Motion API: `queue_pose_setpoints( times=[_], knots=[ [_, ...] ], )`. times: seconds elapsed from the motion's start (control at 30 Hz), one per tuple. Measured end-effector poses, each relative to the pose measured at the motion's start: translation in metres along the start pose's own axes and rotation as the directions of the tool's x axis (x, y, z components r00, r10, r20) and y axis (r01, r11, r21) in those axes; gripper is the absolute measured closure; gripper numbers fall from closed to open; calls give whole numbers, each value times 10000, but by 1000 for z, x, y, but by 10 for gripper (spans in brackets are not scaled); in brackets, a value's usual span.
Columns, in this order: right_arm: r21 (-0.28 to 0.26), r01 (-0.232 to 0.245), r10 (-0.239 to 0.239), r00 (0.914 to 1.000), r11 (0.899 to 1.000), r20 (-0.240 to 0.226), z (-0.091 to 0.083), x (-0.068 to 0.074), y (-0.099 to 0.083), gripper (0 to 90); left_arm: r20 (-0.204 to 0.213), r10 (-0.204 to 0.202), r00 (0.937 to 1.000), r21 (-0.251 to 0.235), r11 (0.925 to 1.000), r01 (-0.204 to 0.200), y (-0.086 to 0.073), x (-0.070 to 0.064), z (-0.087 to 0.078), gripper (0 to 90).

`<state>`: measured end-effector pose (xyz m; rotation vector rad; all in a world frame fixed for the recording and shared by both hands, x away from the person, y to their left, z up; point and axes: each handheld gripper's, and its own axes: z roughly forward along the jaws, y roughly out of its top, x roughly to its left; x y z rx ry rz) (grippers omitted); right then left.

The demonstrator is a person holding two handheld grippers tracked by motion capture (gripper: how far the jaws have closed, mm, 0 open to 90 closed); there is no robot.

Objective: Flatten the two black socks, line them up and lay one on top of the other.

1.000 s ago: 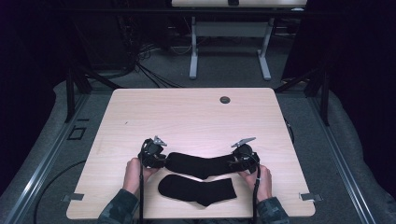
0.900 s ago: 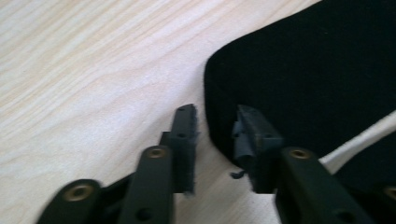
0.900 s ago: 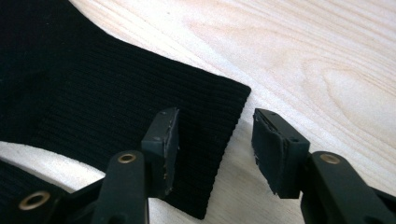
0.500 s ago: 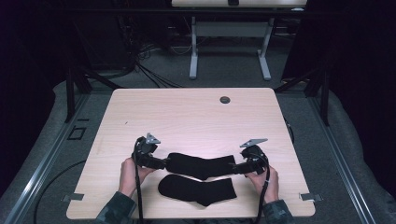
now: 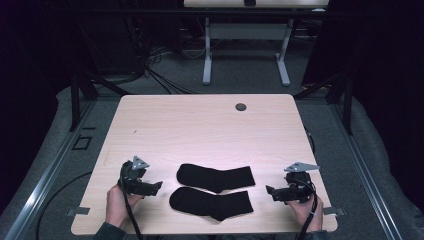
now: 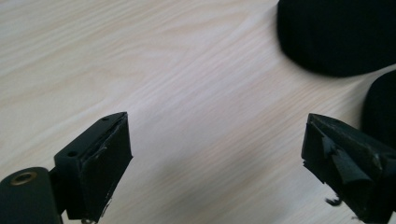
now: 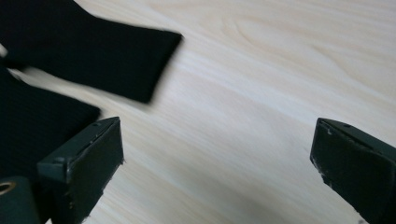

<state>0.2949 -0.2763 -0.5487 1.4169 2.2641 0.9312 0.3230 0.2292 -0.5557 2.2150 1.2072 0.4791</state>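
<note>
Both hands have pulled back and outward since a second ago: the tools that sat at either end of the far sock have let it go and swung wide, the left one off to the left, the right one off to the right.

The left tool (image 5: pixel 159 186) now hovers near the table's near-left edge, jaws spread wide and empty; the left gripper view shows bare wood between them. The right tool (image 5: pixel 269 190) hangs near the near-right edge, likewise released, with nothing between its jaws in the right gripper view.

Between them lie the two socks, well apart from both tools. The far black knitted sock (image 5: pixel 215 176) lies flat across the near half of the pale wooden table (image 5: pixel 200 125), rounded toe to the left, squared cuff to the right. The near black knitted sock (image 5: pixel 210 202) lies just beside it on the near side, same way round, the two close to parallel and about touching along the middle. That reads like a pair being lined up side by side, toes together, probably so one can go onto the other or be folded as a pair.

In the left gripper view the rounded toe (image 6: pixel 336 35) sits off to the far right. At the far edge of the table sits a small dark round cable port (image 5: pixel 241 106), well away from the work.
</note>
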Motion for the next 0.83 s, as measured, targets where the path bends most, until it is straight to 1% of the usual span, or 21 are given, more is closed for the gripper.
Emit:
queue_pose_setpoints(
  times=[0.03, 0.07, 0.1, 0.13, 0.17, 0.2, 0.23, 0.27, 0.3, 0.33, 0.37, 0.4, 0.43, 0.47, 0.5, 0.53, 0.6, 0.73, 0.83],
  knots=[
    [95, -5, 3, 9999, 10000, 168, 0, -4, -6, 11, -86, -82, 9999, -88, 9999, 81, -5, 1, -1, 73],
    [223, -80, 74, 9996, 9997, 271, 0, -10, -15, 1, -162, -306, 9994, -171, 9994, 304, -15, 4, -2, 67],
    [292, -132, 123, 9994, 9995, 326, 1, -12, -18, 0, -162, -306, 9994, -171, 9994, 304, -15, 4, -2, 61],
    [345, -251, 238, 9990, 9991, 375, 2, -15, -22, 0, -243, -487, 9985, -258, 9985, 481, -27, 4, -3, 56],
    [331, -344, 330, 9986, 9989, 415, 3, -18, -26, 0, -312, -565, 9979, -271, 9981, 557, -33, 4, -3, 53],
    [331, -344, 330, 9986, 9989, 415, 3, -18, -26, 0, -312, -565, 9979, -271, 9981, 557, -33, 4, -3, 43],
    [313, -440, 424, 9978, 9985, 505, 4, -21, -32, 0, -377, -626, 9973, -326, 9976, 614, -40, 3, -3, 35],
    [303, -484, 467, 9974, 9984, 546, 5, -22, -34, 0, -458, -688, 9966, -417, 9969, 669, -47, 4, -4, 32],
    [303, -484, 467, 9974, 9984, 546, 5, -22, -34, 0, -458, -688, 9966, -417, 9969, 669, -47, 4, -4, 29],
    [325, -491, 470, 9968, 9983, 644, 6, -23, -36, 0, -551, -765, 9955, -573, 9957, 733, -52, 4, -5, 29],
    [306, -431, 406, 9962, 9986, 776, 8, -23, -38, 0, -538, -838, 9950, -662, 9946, 802, -55, 5, -5, 37],
    [186, -266, 246, 9947, 9995, 994, 9, -22, -39, 0, -453, -1006, 9939, -871, 9915, 964, -58, 7, -4, 38],
    [140, -167, 151, 9941, 9998, 1071, 10, -22, -40, 0, -453, -1006, 9939, -871, 9915, 964, -58, 7, -4, 38],
    [-74, -165, 172, 9944, 9998, 1040, 11, -22, -41, 0, -382, -1087, 9933, -1071, 9888, 1041, -61, 9, -3, 35],
    [-74, -165, 172, 9944, 9998, 1040, 11, -22, -41, 0, -382, -1087, 9933, -1071, 9888, 1041, -61, 9, -3, 29],
    [-196, -188, 208, 9942, 9996, 1060, 12, -22, -42, 0, -357, -1103, 9933, -1170, 9875, 1055, -62, 9, -3, 29],
    [-409, -203, 248, 9932, 9990, 1134, 13, -21, -43, 0, -401, -1080, 9933, -1182, 9877, 1026, -62, 9, -2, 24],
    [-481, -182, 238, 9928, 9987, 1174, 12, -21, -44, 0, -415, -1175, 9922, -1180, 9867, 1119, -61, 9, -1, 17],
    [-515, -175, 235, 9927, 9985, 1180, 12, -21, -45, 0, -426, -1158, 9924, -1154, 9872, 1103, -59, 10, 1, 10]
  ],
)
